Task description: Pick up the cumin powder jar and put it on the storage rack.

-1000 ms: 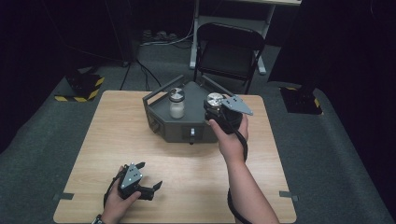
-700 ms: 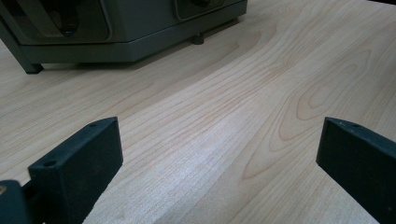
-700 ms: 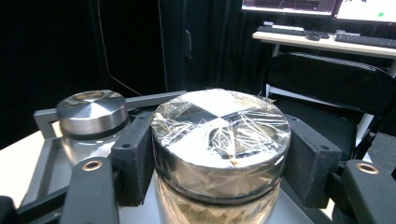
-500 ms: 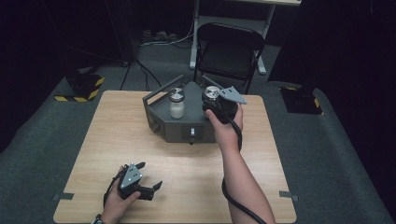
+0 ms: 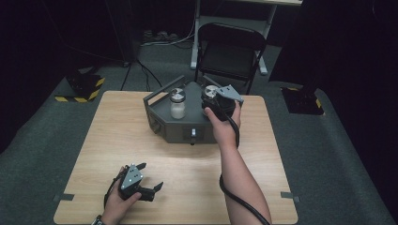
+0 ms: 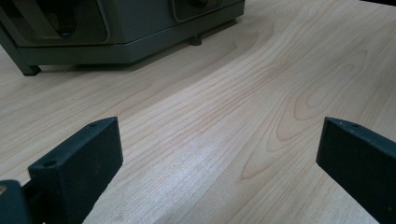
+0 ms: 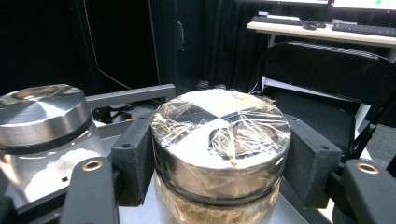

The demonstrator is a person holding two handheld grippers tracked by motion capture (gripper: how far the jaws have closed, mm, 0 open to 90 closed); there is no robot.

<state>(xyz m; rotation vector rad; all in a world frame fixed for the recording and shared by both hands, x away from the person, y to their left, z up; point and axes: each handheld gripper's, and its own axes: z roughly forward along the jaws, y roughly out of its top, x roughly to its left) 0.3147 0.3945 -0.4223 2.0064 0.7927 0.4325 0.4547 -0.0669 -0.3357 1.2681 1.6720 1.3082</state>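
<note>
A glass jar (image 7: 219,135) with a black-and-white lid under crinkled clear wrap sits between the pads of my right gripper (image 7: 219,154), which press on its sides just below the lid. In the high view that jar (image 5: 210,92) and my right gripper (image 5: 212,97) are over the right part of a grey box-like device (image 5: 173,130). I cannot tell whether the jar rests on it. A second jar (image 5: 177,104) with a metal lid and white grains (image 7: 42,126) stands beside it. My left gripper (image 5: 151,176) lies near the table's front edge, its jaws wide apart over bare wood (image 6: 219,149).
The wooden table (image 5: 117,140) has free room in front of and left of the device (image 6: 116,28). A black folding chair (image 5: 232,51) stands behind the table. Yellow-and-black striped blocks (image 5: 82,86) lie on the carpet at the left.
My right gripper has carried the wrapped jar a little farther away and to the left over the device, sinking slightly. The left gripper has stayed in place.
</note>
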